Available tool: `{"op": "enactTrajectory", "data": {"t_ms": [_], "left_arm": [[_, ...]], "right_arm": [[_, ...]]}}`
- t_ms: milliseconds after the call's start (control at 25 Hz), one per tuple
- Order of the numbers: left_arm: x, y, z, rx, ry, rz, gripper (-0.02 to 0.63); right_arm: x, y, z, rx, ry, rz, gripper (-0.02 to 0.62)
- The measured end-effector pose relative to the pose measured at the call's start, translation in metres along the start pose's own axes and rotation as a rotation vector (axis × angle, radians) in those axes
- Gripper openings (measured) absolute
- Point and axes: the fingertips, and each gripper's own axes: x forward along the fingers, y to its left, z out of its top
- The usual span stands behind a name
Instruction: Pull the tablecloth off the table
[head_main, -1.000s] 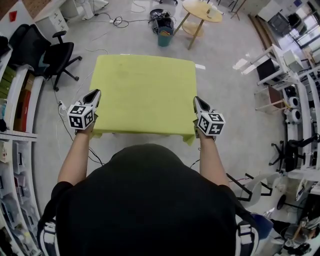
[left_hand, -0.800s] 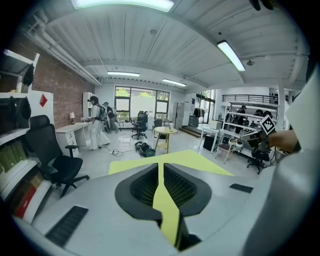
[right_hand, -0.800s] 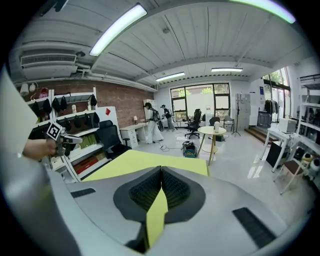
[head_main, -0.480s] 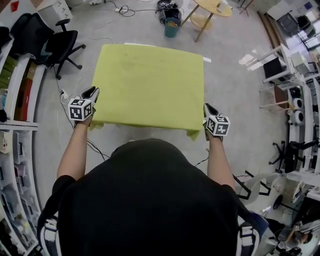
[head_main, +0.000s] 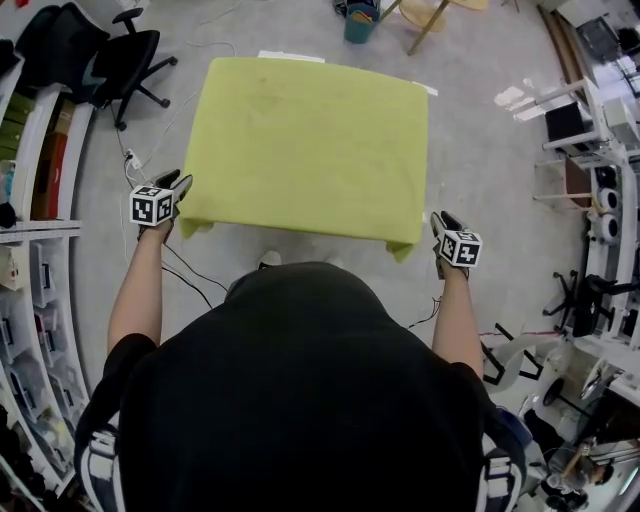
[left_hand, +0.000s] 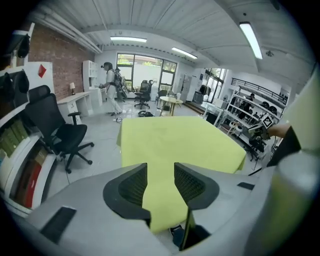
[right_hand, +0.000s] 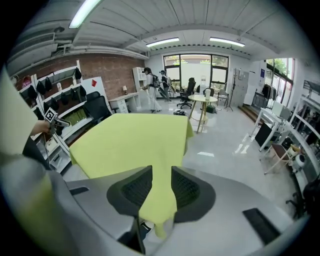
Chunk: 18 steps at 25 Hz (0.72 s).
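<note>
A yellow-green tablecloth (head_main: 310, 140) covers a square table, and a thin white strip of the table (head_main: 290, 56) shows along its far edge. My left gripper (head_main: 178, 181) is at the cloth's near left corner. Its jaws are opening, and in the left gripper view (left_hand: 160, 172) the cloth (left_hand: 175, 140) hangs loosely in the gap between the pads. My right gripper (head_main: 440, 217) is just right of the drooping near right corner (head_main: 404, 247), clear of it. Its jaws are opening too, and the cloth (right_hand: 135, 137) shows between them (right_hand: 161, 182).
A black office chair (head_main: 110, 65) and curved shelves (head_main: 30, 210) stand at the left. Cables (head_main: 190, 275) trail on the floor near the left corner. A blue bin (head_main: 360, 20) and a round wooden table (head_main: 430, 10) are beyond the table. Racks (head_main: 600, 200) line the right side.
Both grippers were shut on the near corners of the cloth. Their jaws have since opened, and the right gripper has moved out to the right, away from its corner.
</note>
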Motion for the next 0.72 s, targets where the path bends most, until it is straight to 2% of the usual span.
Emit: {"op": "enactTrajectory", "data": {"t_ms": [400, 600, 720], "left_arm": [[0.041, 0.042, -0.089, -0.002, 0.213, -0.034, 0.250], [0.056, 0.060, -0.134, 0.038, 0.316, -0.049, 0.282], [0.062, 0.059, -0.159, 0.038, 0.377, -0.055, 0.307]], "right_arm": [[0.054, -0.010, -0.060, 0.018, 0.152, 0.061, 0.178], [0.082, -0.005, -0.093, 0.063, 0.219, 0.078, 0.186], [0.090, -0.002, -0.109, 0.050, 0.252, 0.102, 0.198]]}}
